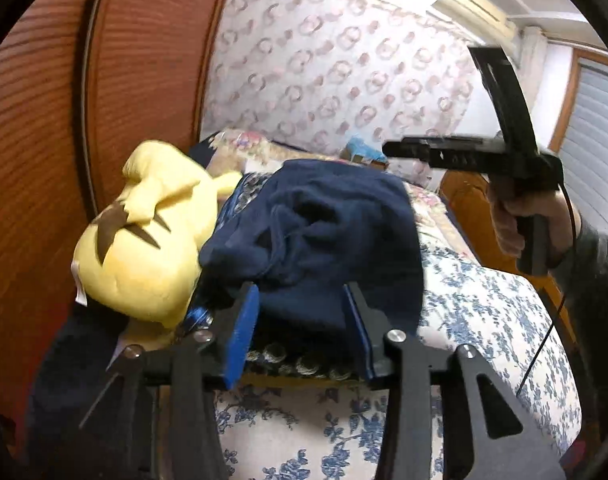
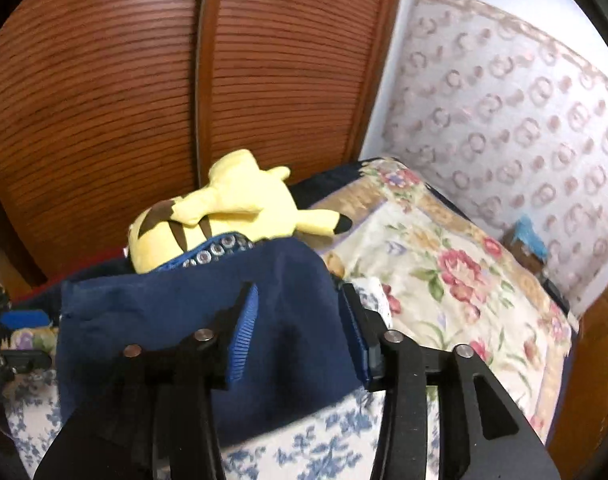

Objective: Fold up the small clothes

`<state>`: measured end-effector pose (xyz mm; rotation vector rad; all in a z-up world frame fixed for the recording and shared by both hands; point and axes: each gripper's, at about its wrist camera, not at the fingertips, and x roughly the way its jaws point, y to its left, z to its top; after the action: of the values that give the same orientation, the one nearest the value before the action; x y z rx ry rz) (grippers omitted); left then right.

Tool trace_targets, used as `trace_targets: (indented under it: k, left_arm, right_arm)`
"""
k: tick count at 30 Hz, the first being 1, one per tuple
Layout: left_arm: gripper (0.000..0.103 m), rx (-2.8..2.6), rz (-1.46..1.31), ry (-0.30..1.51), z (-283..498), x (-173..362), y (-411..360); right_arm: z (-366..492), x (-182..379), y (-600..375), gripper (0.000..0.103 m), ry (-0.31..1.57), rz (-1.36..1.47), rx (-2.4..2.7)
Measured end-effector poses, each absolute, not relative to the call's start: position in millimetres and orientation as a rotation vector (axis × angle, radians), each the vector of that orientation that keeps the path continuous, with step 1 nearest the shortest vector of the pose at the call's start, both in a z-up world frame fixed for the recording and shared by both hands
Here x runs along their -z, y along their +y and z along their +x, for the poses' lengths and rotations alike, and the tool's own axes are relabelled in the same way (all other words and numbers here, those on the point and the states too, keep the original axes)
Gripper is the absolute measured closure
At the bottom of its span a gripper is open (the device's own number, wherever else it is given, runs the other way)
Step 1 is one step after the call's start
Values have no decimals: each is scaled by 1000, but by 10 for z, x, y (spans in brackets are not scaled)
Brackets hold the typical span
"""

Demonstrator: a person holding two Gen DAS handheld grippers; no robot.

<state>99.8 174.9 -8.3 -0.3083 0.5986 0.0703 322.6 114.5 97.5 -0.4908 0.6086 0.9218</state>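
A navy blue garment (image 1: pixel 324 216) lies bunched on a pile at the bed's edge, next to a yellow plush toy (image 1: pixel 144 240). My left gripper (image 1: pixel 302 308) stands open just in front of it; its blue pads straddle the near edge of the cloth without pressing on it. The right wrist view shows the same garment (image 2: pixel 184 320) folded fairly flat, with my right gripper (image 2: pixel 300 304) open and cloth between its fingers. In the left wrist view a hand holds the right gripper (image 1: pixel 396 150) raised at the right, above the bed. The left gripper's blue pad (image 2: pixel 20 320) shows at the right view's left edge.
The bed has a blue floral sheet (image 1: pixel 484 312) and a flowered quilt (image 2: pixel 444 260). A cloth with a circle pattern (image 1: pixel 304 364) lies under the navy garment. Wooden louvred doors (image 2: pixel 104 100) stand behind the plush toy (image 2: pixel 232 208). Patterned wallpaper (image 1: pixel 344 60) backs the bed.
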Motion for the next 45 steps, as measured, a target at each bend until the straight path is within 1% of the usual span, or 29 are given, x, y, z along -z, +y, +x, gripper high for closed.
trace_targets:
  k: [1,2,3,5,10,15,18,26,32,38,45]
  left_arm:
    - [54,-63,-299,593,957,60,1724]
    - [48,-60,-288,584,930,31,1692]
    - [46,-56,-278,577,917,-3,1654]
    - [46,-44,-258,570,887,-55,1562]
    - [46,-30,-199,558,840,-182,1285]
    - [46,-23,-159,541,760,-295,963]
    - [46,-14,-134,526,726,-342,788]
    - [46,-1,-72,491,727,-450,375]
    - [46,1,-63,470,706,-485,137]
    - [45,8,-40,464,692,-500,-26]
    - [45,19,-38,472,691,-491,-101]
  right_arm:
    - [3174,-997,1067,57,609,-469,-919]
    - [3095,-1017,938,55,601,-446,-906]
    - [3039,-1025,861,51,594,-433,-893]
    - [2884,-1045,618,46,583,-380,-863]
    - [2513,-1043,139,40,559,-302,-795]
    - [2113,-1055,-349,27,529,-225,-711]
    - [1901,-1058,-635,23,513,-185,-651]
    - [1383,-1151,-1417,22,461,-75,-501]
    - [1102,-1149,-1817,22,427,-24,-409]
    - [993,-1156,-2013,22,409,-15,-364]
    - [988,-1124,-2002,22,405,-3,-364]
